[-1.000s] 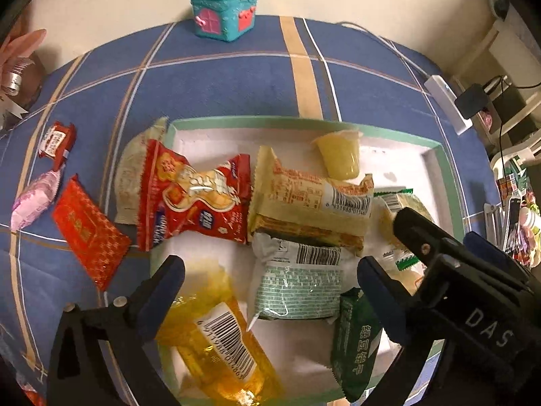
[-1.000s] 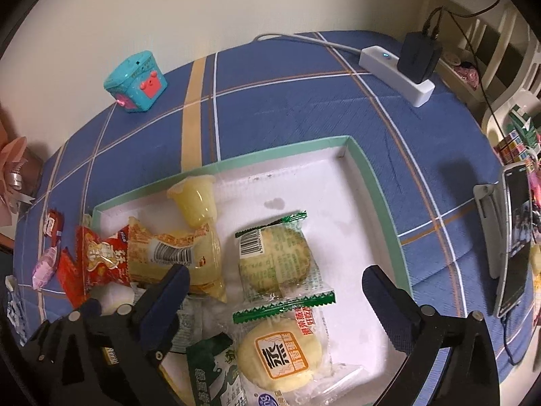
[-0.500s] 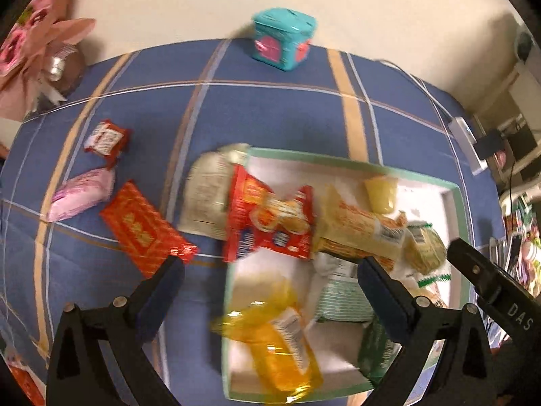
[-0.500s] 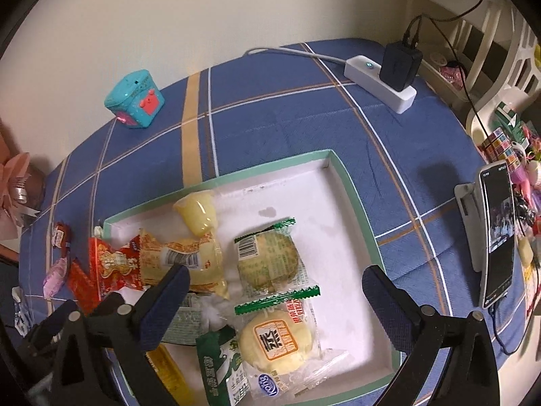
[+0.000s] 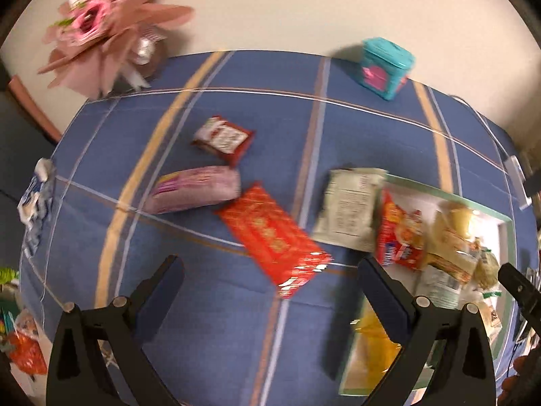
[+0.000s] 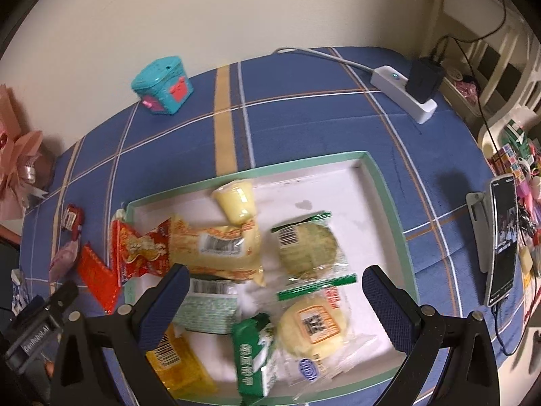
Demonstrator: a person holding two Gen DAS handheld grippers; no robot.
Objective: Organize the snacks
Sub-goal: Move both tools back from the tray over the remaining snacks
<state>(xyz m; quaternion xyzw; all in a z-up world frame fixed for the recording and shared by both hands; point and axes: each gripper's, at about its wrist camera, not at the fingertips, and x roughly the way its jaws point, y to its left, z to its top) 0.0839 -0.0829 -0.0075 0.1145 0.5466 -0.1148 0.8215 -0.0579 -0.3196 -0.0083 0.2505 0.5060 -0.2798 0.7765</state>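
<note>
A green-rimmed white tray (image 6: 389,203) holds several snack packs, among them a yellow jelly cup (image 6: 235,199), a red popcorn bag (image 6: 140,253) and round cakes (image 6: 307,247). My right gripper (image 6: 270,301) hangs open above the tray's near half. Left of the tray (image 5: 503,233), three packs lie loose on the blue cloth: a flat red packet (image 5: 274,237), a pink packet (image 5: 192,189) and a small dark-red packet (image 5: 223,138). A pale green-white packet (image 5: 348,209) leans over the tray's left rim. My left gripper (image 5: 270,297) is open and empty, just short of the flat red packet.
A teal toy box (image 5: 385,67) stands at the table's far edge, a pink bouquet (image 5: 101,30) at the far left. A white power strip with a charger (image 6: 412,88) and a phone on a stand (image 6: 503,240) sit to the right. Wrappers (image 5: 33,199) lie at the left edge.
My left gripper has swung left off the tray to above the loose packets on the cloth. The right gripper has risen and pulled back slightly over the tray. Both stayed open.
</note>
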